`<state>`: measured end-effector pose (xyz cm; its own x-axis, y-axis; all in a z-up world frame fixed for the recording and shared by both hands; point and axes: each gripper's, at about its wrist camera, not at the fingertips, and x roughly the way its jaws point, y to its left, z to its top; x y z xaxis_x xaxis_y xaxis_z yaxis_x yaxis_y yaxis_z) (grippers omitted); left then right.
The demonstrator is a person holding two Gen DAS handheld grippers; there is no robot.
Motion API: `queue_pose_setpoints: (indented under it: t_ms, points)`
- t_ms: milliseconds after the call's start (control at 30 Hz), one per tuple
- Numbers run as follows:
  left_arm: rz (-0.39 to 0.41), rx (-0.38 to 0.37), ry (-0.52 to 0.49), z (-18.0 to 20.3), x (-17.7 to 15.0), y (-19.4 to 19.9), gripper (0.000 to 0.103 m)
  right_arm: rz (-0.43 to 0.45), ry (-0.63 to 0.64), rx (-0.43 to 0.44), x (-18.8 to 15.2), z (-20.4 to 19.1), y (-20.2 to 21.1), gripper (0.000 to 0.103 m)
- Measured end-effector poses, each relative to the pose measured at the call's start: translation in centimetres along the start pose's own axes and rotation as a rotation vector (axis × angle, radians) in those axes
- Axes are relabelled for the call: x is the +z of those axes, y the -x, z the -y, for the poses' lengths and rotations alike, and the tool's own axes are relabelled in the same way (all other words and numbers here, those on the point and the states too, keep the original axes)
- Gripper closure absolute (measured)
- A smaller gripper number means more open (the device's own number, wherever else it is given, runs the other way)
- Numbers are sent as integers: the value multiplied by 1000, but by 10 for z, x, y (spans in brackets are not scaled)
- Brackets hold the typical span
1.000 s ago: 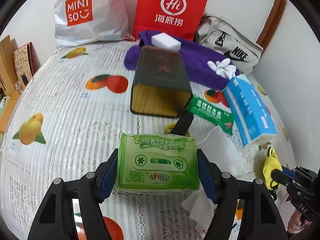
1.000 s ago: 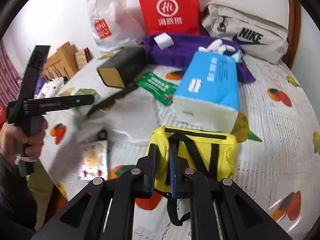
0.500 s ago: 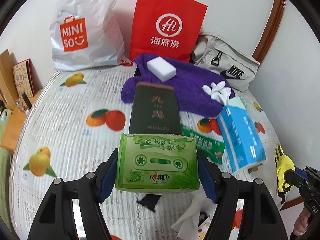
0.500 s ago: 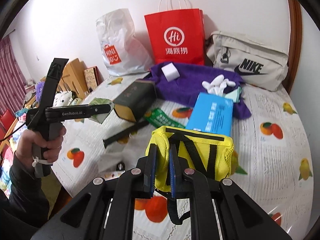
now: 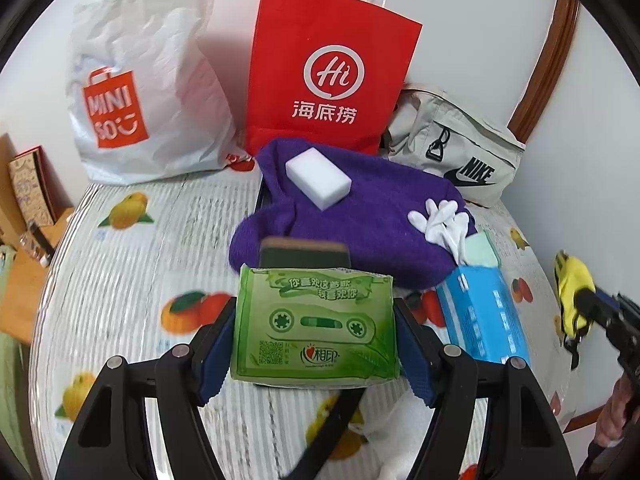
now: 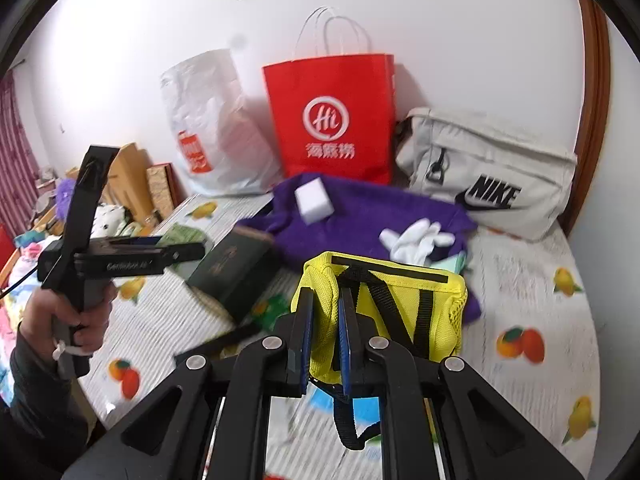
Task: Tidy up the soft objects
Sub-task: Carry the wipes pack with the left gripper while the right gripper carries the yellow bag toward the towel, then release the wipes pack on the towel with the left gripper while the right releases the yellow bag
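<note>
Green tissue pack (image 5: 316, 326) sits clamped across its width in my left claw (image 5: 315, 344), raised above the bench (image 5: 120, 264). My right claw (image 6: 324, 336) pinches a fold of the yellow mesh pouch (image 6: 400, 300), its jaws nearly together, also lifted. Neither has been set down anywhere yet. On the purple towel (image 5: 380, 216) I see a white sponge (image 5: 318, 178) and white gloves (image 5: 444, 224) gathered; the blue tissue box (image 5: 484, 312) lies just beside it. I judge the sorting about midway, though the blur leaves the destination unclear.
</note>
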<state>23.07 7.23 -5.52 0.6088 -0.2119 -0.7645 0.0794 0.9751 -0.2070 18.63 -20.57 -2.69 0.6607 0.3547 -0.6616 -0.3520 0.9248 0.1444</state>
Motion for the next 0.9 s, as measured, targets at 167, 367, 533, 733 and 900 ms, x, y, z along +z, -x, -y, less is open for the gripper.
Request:
queue_pose_setpoints:
  t_ms: [167, 367, 533, 733, 900]
  points:
    - [-29, -22, -23, -7, 23, -20, 33, 16, -32, -37, 25, 12, -27, 91]
    - [-36, -41, -28, -11, 43, -38, 33, 0, -51, -66, 40, 23, -63, 91]
    - [-22, -33, -36, -4, 60, -53, 33, -38, -46, -65, 45, 32, -90, 91]
    - [-22, -6, -40, 5, 76, -74, 33, -80, -29, -73, 50, 45, -116, 91]
    - [-40, -4, -53, 15, 85, -93, 33, -102, -29, -78, 55, 57, -132, 91]
